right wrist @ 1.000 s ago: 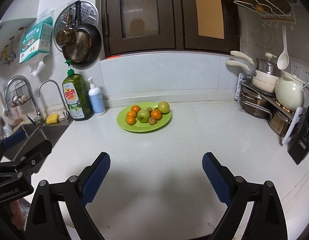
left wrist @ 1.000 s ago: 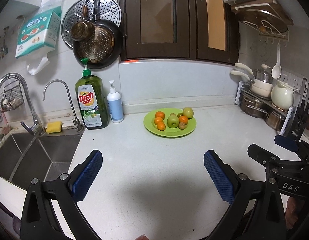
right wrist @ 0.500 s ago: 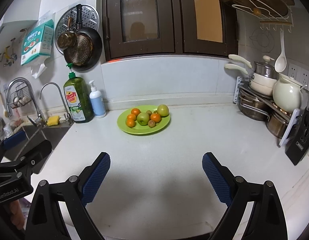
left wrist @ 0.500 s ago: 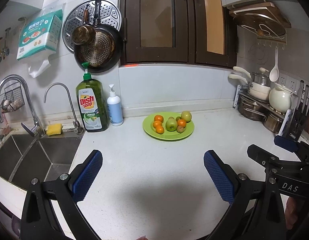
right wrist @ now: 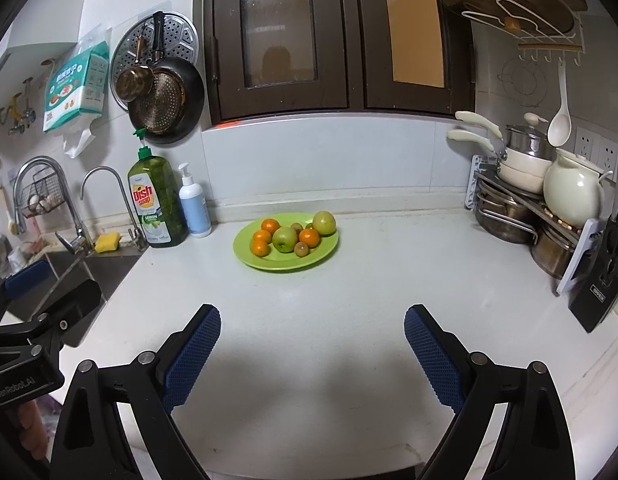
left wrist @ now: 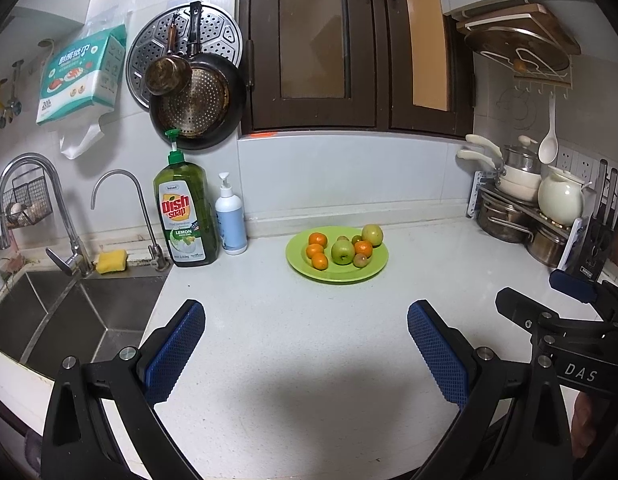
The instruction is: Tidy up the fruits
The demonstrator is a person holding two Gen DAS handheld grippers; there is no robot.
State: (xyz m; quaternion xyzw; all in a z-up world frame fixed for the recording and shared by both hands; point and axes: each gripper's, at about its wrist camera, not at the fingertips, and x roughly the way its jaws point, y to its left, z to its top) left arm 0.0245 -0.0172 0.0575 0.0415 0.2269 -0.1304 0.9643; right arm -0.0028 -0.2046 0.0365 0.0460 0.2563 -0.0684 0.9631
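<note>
A lime-green plate point(left wrist: 369, 270) sits on the white counter near the back wall. It holds several oranges point(left wrist: 319, 261), two green apples point(left wrist: 342, 251) and small brown kiwis point(left wrist: 360, 260). The same plate point(right wrist: 323, 250) lies ahead and a little left in the right wrist view. My left gripper point(left wrist: 305, 320) hovers over bare counter well short of the plate, open, with nothing between its blue pads point(left wrist: 175, 354). My right gripper point(right wrist: 312, 320) is likewise open and empty, at a similar distance from the plate. Its black frame point(left wrist: 565, 332) shows at the right edge of the left wrist view.
A steel sink point(left wrist: 69, 312) with two taps lies to the left. A green dish soap bottle point(left wrist: 185, 216) and a white pump bottle point(left wrist: 230, 220) stand left of the plate. A pot rack point(right wrist: 525, 208), a cream kettle point(right wrist: 571, 196) and a knife block point(right wrist: 605, 276) fill the right corner.
Both views have drifted slightly, so the plate sits a touch lower in the picture. Both grippers stay open, and nothing on the counter has moved.
</note>
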